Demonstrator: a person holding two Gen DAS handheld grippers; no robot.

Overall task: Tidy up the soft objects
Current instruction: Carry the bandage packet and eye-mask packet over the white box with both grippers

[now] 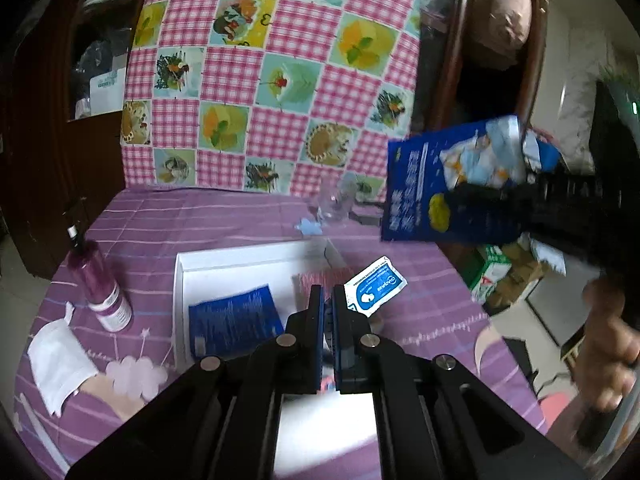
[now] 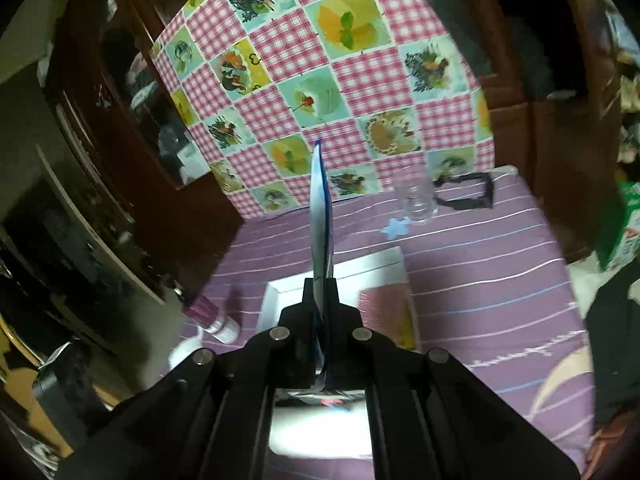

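Observation:
My left gripper (image 1: 330, 292) is shut on the corner of a small white-and-blue sachet (image 1: 376, 282), which sticks out to the right above the table. My right gripper (image 2: 320, 286) is shut on a dark blue packet (image 2: 320, 208), seen edge-on and standing upright between the fingers. From the left wrist view that blue packet (image 1: 424, 188) hangs at the right with a torn white top, held by the right gripper (image 1: 480, 200). Below lies a white tray (image 1: 240, 262) holding another blue packet (image 1: 232, 320) and a pink patterned packet (image 1: 312, 280).
On the purple striped tablecloth stand a purple bottle (image 1: 100, 284), a white pouch (image 1: 60, 360), a clear glass (image 2: 418, 200) and a black stand (image 2: 468, 192). A checked cloth panel (image 1: 272, 72) rises behind. A person's hand (image 1: 608, 340) is at the right.

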